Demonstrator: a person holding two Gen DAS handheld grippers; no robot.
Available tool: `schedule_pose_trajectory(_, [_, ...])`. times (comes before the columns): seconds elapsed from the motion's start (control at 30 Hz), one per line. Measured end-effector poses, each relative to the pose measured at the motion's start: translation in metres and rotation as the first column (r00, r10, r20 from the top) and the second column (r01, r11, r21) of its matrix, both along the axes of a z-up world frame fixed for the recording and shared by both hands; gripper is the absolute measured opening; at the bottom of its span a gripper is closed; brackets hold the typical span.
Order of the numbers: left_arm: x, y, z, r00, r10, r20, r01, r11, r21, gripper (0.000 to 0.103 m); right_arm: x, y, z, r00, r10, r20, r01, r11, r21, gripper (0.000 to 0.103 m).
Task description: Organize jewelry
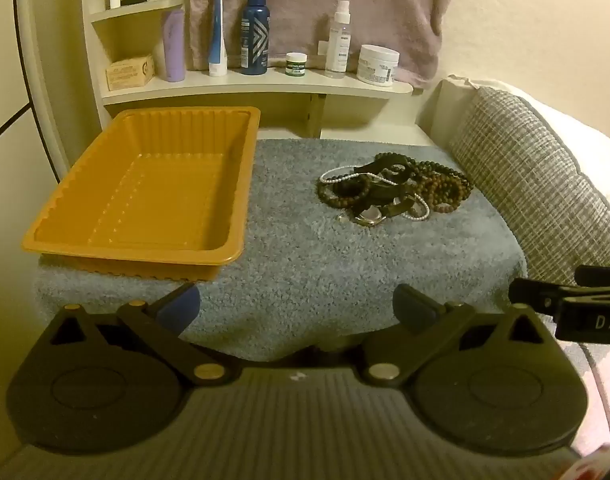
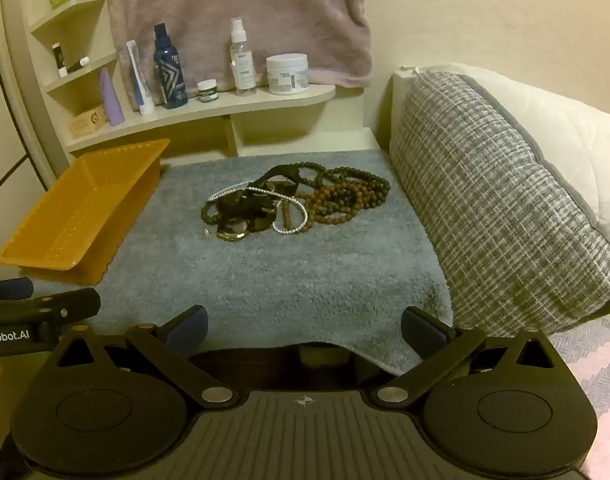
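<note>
Our left gripper and right gripper hover at the worktop's near edge, jaws wide and empty. The tangled jewelry pile lies toward the far-right corner, the empty orange tray along the left edge. Nothing sorted yet; next we'd reach and pinch one strand.

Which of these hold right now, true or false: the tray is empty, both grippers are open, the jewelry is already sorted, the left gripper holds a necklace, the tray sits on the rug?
1. The orange tray is empty. True.
2. Both the left gripper and the right gripper are open. True.
3. The jewelry is already sorted. False: it lies in one tangled pile on the grey rug.
4. The left gripper holds a necklace. False: nothing is between its fingers.
5. The tray sits on the rug. True: beside the pile, not touching it.
</note>
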State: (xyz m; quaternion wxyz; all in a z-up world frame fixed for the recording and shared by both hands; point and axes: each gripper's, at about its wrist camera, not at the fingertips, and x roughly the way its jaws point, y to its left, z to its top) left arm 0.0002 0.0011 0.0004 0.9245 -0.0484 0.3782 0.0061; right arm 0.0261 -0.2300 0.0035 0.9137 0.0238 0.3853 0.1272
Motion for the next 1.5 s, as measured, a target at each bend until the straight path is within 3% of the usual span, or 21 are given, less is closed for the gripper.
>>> schedule_pose_trajectory(1.5, [-0.0032, -0.0001, 0.0037, 1.000, 0.008, 0.019, -0.008, 1.000, 0.009, 0.102, 0.0006, -0.0001, -0.0026, 1.000, -0.001, -0.008, 0.001, 1.000, -0.002, 0.102])
